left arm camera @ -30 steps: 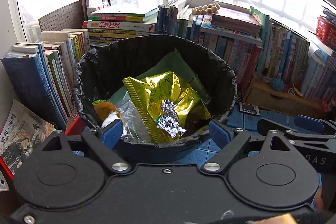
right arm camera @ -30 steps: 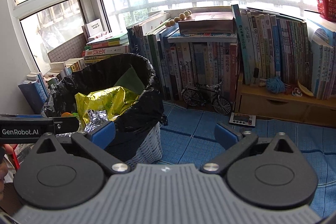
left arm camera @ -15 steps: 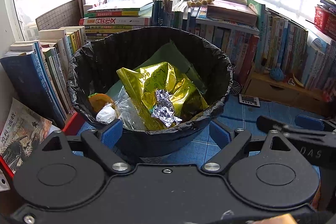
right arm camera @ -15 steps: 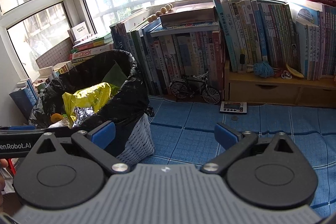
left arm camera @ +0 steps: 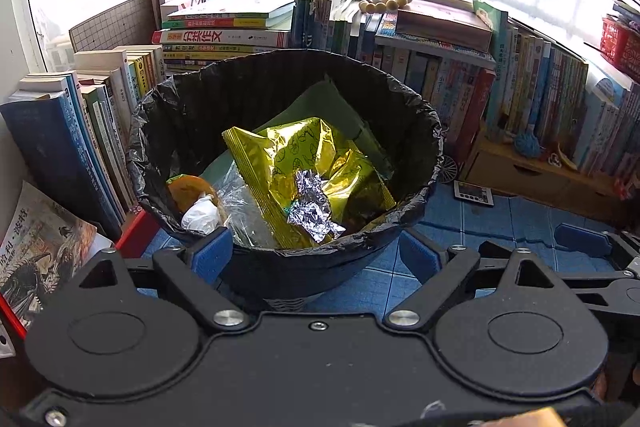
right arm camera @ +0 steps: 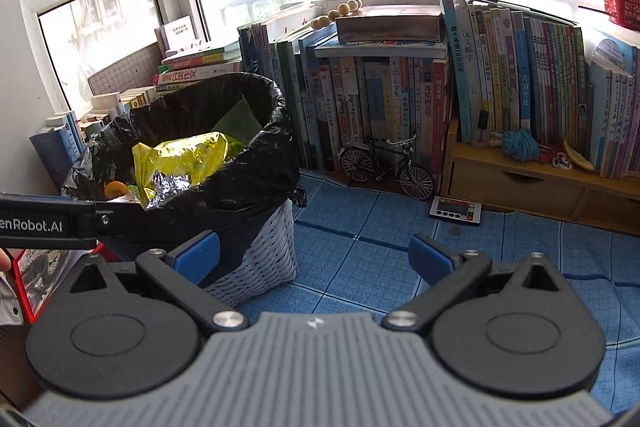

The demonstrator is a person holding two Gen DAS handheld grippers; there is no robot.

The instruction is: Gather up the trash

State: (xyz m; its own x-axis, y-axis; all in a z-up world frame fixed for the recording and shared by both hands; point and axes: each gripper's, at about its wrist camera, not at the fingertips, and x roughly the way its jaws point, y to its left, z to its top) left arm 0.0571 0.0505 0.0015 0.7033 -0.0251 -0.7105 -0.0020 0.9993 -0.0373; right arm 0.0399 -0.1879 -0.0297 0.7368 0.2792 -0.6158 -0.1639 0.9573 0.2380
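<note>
A woven bin lined with a black bag [left arm camera: 416, 115] [right arm camera: 256, 187] stands on the blue floor. Inside lie a yellow foil snack bag [left arm camera: 304, 155] [right arm camera: 176, 155], a crumpled silver foil ball [left arm camera: 312, 207] [right arm camera: 168, 185], an orange peel [left arm camera: 188, 187], a white wad [left arm camera: 200, 217] and clear plastic. My left gripper [left arm camera: 314, 257] hangs open just before the bin's near rim, nothing between its blue pads. My right gripper [right arm camera: 314, 253] is open and empty too, right of the bin over the floor. The left gripper's side shows at the left edge of the right wrist view.
Books are stacked and shelved behind and left of the bin [left arm camera: 208, 35] [right arm camera: 400, 99]. A model bicycle [right arm camera: 384, 163], a small remote [right arm camera: 456, 211] and a coin [right arm camera: 454, 230] lie on the blue mat. A wooden drawer unit [right arm camera: 520, 183] stands right.
Both grippers have drawn back and upward from the bin; it looks smaller and farther. The right view has swung right, showing more floor. Both stay open and empty.
</note>
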